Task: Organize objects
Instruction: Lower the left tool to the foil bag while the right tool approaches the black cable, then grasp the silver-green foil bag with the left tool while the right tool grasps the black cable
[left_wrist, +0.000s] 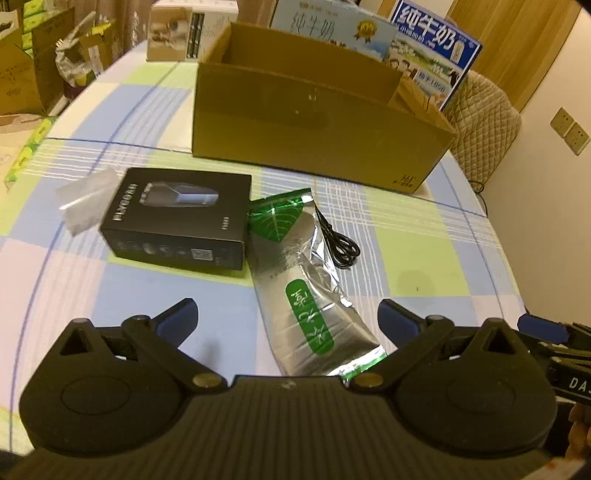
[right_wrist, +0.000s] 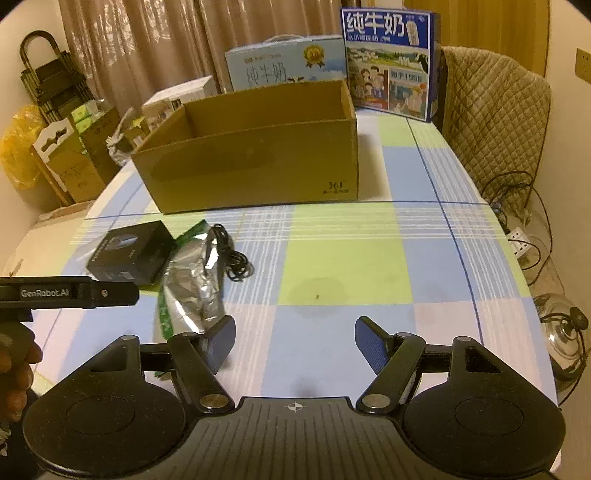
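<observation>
Left wrist view: my left tongs (left_wrist: 286, 317) gape wide, empty, over a crinkled silver-green foil pouch (left_wrist: 314, 295). Ahead-left, matte black box (left_wrist: 177, 218); beyond, cardboard carton (left_wrist: 314, 129), interior hidden. Right tongs (right_wrist: 295, 339) likewise spread, empty.

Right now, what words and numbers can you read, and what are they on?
"纯牛奶" on the blue milk box.
"纯牛奶" on the pale milk box.
"361°" on the cardboard box; the line under it is too small.
"GenRobot.AI" on the left gripper.
Black box: blurred.
Silver pouch: unclear.
</observation>
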